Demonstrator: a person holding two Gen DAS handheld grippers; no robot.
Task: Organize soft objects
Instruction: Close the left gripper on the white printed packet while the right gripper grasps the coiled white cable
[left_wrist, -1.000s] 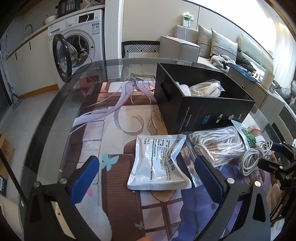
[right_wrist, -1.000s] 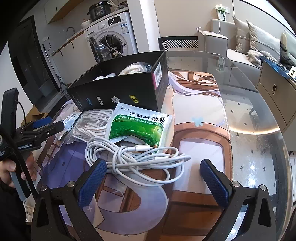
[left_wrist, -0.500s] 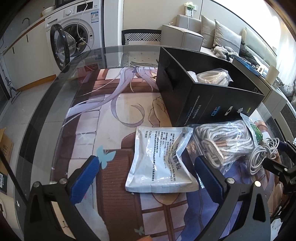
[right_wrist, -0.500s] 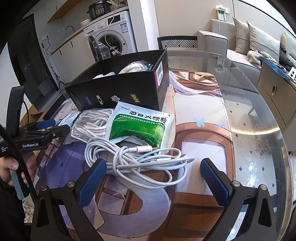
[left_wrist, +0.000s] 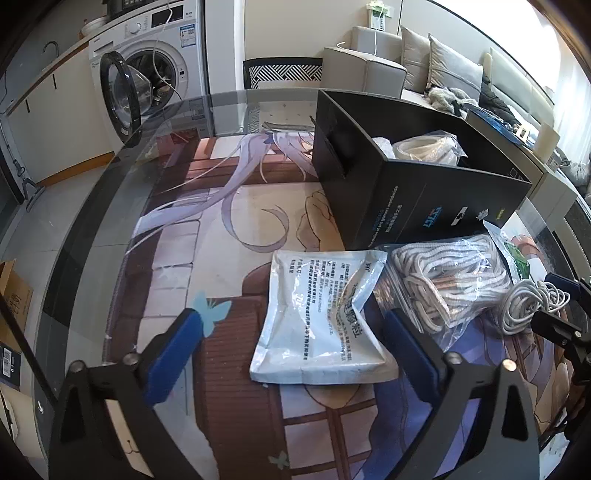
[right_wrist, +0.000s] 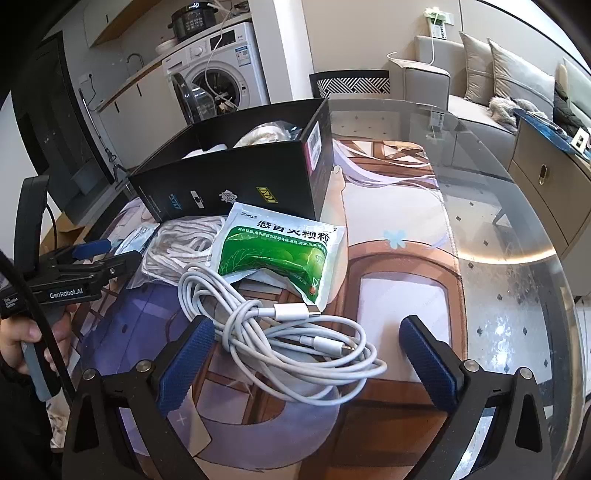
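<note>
The right gripper (right_wrist: 306, 350) hangs low over the table mat (right_wrist: 402, 280) with its blue-padded fingers (right_wrist: 186, 358) spread wide and holding nothing; the coiled white charging cable (right_wrist: 280, 339) lies between them, its loops touching the inner face of the finger at 9 o'clock. Just beyond the cable, toward 12 o'clock, a green-and-white sachet (right_wrist: 280, 254) printed with Chinese characters rests partly on the coil. The left gripper (left_wrist: 291, 343) is likewise spread apart and empty, tilted down at a silver foil pouch (left_wrist: 321, 317) covered in black Chinese print, which lies flat between its fingers and nearer the one at 3 o'clock. In the right wrist view the left gripper's body (right_wrist: 74, 280) reads "GenRobot.AI", and the left hand (right_wrist: 37, 332) wraps its grey handle at 9 o'clock. At 2 o'clock from the left gripper a clear bag of white rope (left_wrist: 450, 273) sits touching the pouch's edge. Farther off stands the black box (left_wrist: 424, 199), open-topped, with small logos along its side and bagged items inside. Beyond the glass table (left_wrist: 122, 184) a washing machine (left_wrist: 155, 70) stands with its door open.
</note>
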